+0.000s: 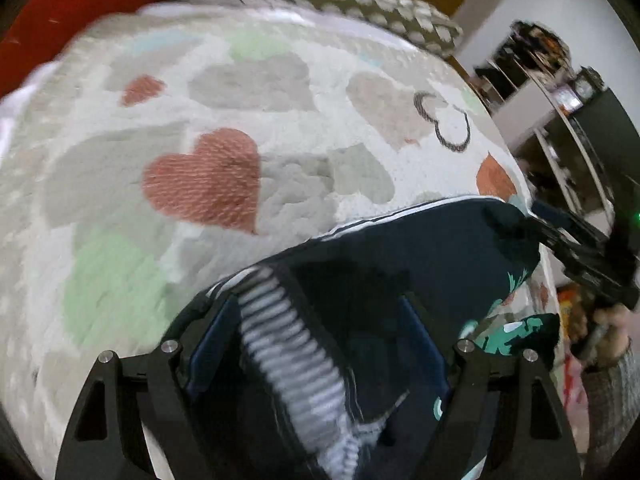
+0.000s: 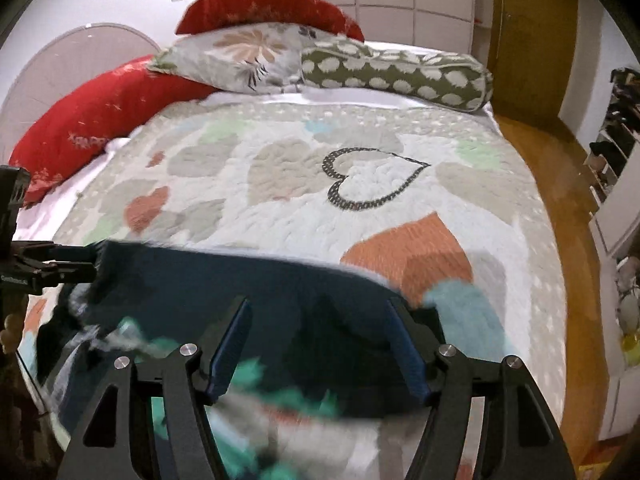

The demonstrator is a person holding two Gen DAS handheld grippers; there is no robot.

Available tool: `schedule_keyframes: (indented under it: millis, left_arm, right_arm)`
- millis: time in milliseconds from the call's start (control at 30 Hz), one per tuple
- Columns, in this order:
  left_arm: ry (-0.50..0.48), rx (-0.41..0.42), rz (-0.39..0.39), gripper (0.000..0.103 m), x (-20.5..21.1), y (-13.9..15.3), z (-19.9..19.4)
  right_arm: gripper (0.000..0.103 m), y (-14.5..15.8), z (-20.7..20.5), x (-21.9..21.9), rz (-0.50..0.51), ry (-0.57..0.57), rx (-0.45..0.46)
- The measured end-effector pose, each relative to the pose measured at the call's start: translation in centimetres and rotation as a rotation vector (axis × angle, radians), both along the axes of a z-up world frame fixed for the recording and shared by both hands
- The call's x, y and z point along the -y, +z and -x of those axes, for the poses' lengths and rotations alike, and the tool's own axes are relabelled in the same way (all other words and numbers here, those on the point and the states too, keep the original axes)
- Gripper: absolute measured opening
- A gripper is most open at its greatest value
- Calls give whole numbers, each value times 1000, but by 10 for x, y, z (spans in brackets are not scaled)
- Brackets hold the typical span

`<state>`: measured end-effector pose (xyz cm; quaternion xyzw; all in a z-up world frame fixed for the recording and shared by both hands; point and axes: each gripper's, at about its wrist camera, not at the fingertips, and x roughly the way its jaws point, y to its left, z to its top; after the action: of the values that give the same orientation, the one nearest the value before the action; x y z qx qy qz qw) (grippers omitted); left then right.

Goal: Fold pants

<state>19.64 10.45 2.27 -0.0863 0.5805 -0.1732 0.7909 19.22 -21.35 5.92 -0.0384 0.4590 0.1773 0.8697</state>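
Dark navy pants (image 1: pixel 400 248) with a white-striped side band and teal print lie at the near edge of the bed; they also show in the right wrist view (image 2: pixel 224 276), blurred by motion. My left gripper (image 1: pixel 316 300) is open, its fingers standing wide apart over the pants' striped band. My right gripper (image 2: pixel 320 312) is open too, its fingers spread over the navy cloth. In the left wrist view the right gripper's fingers (image 1: pixel 560 240) touch the pants' far corner. In the right wrist view the left gripper's fingers (image 2: pixel 60 264) touch the pants' left corner.
The bed has a white quilt (image 2: pixel 304 184) with heart patches. Red pillows (image 2: pixel 100 120), a floral pillow (image 2: pixel 240 56) and a green dotted bolster (image 2: pixel 400 72) lie at the head. A wooden floor (image 2: pixel 560 208) and shelves (image 2: pixel 616 152) are to the right.
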Motion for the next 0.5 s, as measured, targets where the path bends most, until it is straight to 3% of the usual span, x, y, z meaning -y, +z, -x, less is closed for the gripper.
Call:
schedule_keyframes:
  millis: [100, 200, 300, 333, 367, 400, 433, 467, 500]
  left_arm:
    - [-63, -54, 0, 81, 5, -17, -16]
    - [-124, -68, 12, 95, 12, -25, -22]
    - [-172, -50, -58, 96, 25, -26, -20]
    - [-175, -38, -99, 84, 28, -26, -18]
    - [-173, -15, -160, 64, 32, -26, -16]
    - [-176, 11, -222, 55, 36, -24, -13]
    - [-180, 30, -244, 37, 37, -22, -10]
    - [-173, 41, -234, 14, 35, -18, -8]
    - [-157, 45, -223, 6, 32, -13, -6]
  right_arm:
    - [72, -19, -27, -12, 36, 55, -41]
    - [72, -40, -45, -27, 101, 131, -71]
    - [74, -57, -53, -36, 128, 178, -111]
    - [75, -59, -53, -39, 139, 192, -98]
    - [76, -60, -52, -41, 142, 203, -79]
    - [75, -60, -50, -42, 136, 205, -76]
    - [70, -60, -48, -42, 126, 204, -80]
    - [40, -59, -46, -42, 105, 208, -86]
    - [8, -58, -43, -41, 60, 220, -110]
